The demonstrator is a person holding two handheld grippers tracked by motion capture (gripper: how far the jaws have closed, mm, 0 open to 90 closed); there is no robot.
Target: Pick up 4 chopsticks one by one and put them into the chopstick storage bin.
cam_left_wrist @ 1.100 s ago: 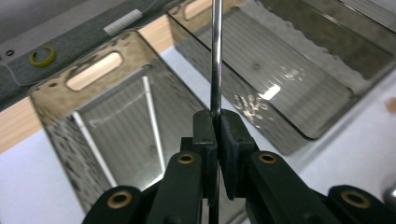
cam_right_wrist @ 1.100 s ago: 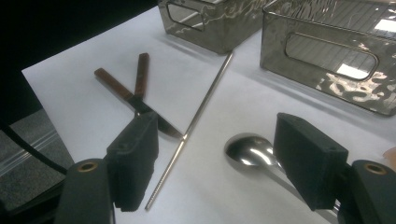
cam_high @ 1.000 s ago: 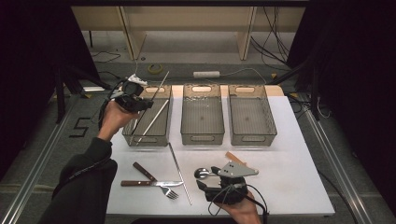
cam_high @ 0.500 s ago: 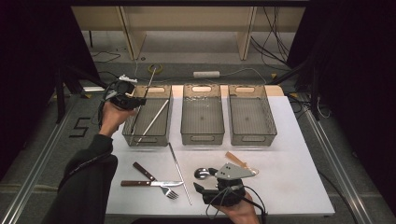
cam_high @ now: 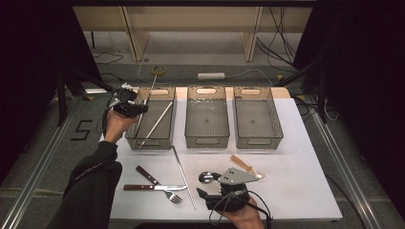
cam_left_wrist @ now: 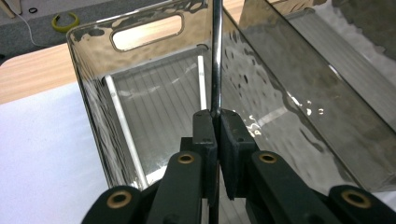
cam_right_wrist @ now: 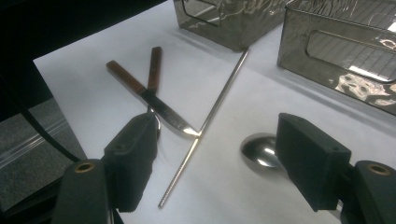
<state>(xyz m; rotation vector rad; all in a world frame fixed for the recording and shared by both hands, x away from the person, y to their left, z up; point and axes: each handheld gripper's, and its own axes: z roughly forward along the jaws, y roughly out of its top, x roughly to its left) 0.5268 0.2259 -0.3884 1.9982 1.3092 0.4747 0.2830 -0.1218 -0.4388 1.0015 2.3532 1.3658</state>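
Note:
My left gripper hangs over the near left corner of the left bin, shut on a thin metal rod that points up and away. In the left gripper view the jaws pinch this rod above the bin's inside. Another rod lies slanted in that bin. My right gripper rests open at the table's front edge. Between its wide jaws I see a spoon bowl, a loose rod and a knife tip, none of them touched.
Two more clear bins, middle and right, stand in a row beside the left one. A brown-handled knife and fork lie crossed at the front left, next to the loose rod. A wooden-handled utensil lies near the spoon.
My left hand has come down and nearer with the rod, so it now sits lower over the left bin. The right gripper has stayed where it was.

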